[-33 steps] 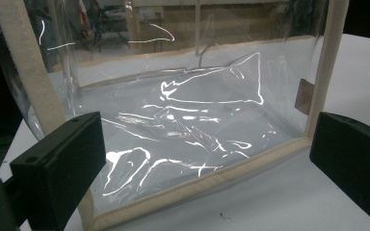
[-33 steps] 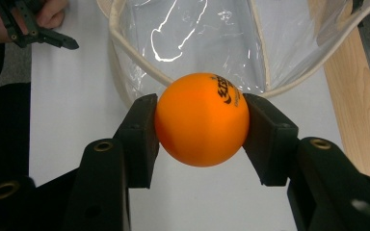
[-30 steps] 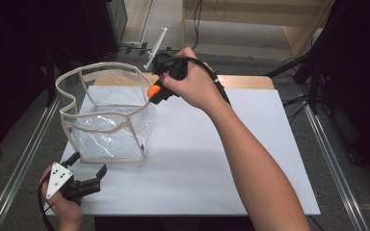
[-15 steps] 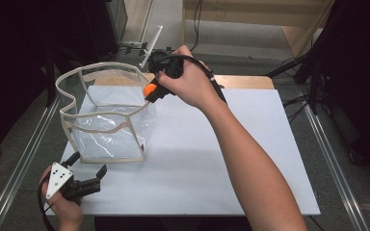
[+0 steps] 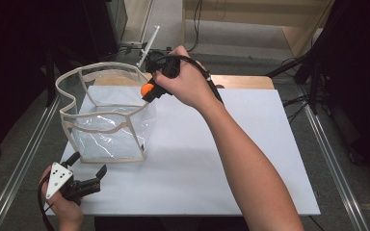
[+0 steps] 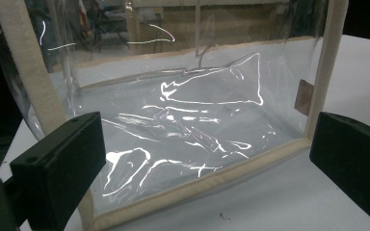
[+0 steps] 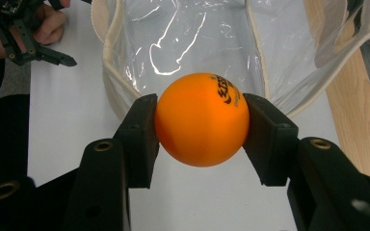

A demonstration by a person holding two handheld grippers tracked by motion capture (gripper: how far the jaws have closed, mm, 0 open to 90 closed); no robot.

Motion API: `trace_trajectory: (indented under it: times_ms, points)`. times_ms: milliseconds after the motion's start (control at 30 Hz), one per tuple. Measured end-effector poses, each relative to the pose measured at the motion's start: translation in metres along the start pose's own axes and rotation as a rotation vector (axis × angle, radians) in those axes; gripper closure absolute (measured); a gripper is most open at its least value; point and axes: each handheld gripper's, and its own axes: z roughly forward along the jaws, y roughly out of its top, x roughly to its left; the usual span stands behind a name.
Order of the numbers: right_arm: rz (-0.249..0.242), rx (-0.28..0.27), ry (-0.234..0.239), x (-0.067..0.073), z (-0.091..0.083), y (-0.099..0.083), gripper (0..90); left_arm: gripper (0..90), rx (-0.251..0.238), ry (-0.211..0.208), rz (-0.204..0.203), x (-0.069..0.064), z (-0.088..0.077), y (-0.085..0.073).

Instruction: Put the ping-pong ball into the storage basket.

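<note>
A clear plastic bag (image 5: 108, 122) with cream trim stands open-topped on the left of the white table. My right gripper (image 5: 149, 91) is shut on an orange ball (image 5: 147, 89), held at the bag's upper right rim. In the right gripper view the orange ball (image 7: 201, 119) sits squeezed between both black jaws, with the bag's mouth (image 7: 197, 43) just beyond it. My left gripper (image 5: 89, 168) rests open near the table's front left corner, just in front of the bag. In the left gripper view the bag's side wall (image 6: 183, 130) fills the space between the wide-apart jaws.
The white tabletop (image 5: 231, 159) stretches right of the bag. A wooden strip (image 5: 243, 82) runs along the table's far edge. Metal rails (image 5: 24, 159) flank both sides. Cables and dark equipment lie on the floor behind.
My right gripper has carried the orange ball slightly left and up toward the bag's rim. The left gripper has stayed put.
</note>
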Motion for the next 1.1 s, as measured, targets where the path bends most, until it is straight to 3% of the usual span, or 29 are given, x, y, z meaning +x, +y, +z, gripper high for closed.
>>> trace_trajectory:
  times_ms: [1100]
  points:
    - [0.003,-0.001,0.002,0.002,0.019,0.018,47.8,0.0,-0.003,0.000,-0.002,0.000,0.000,0.000]
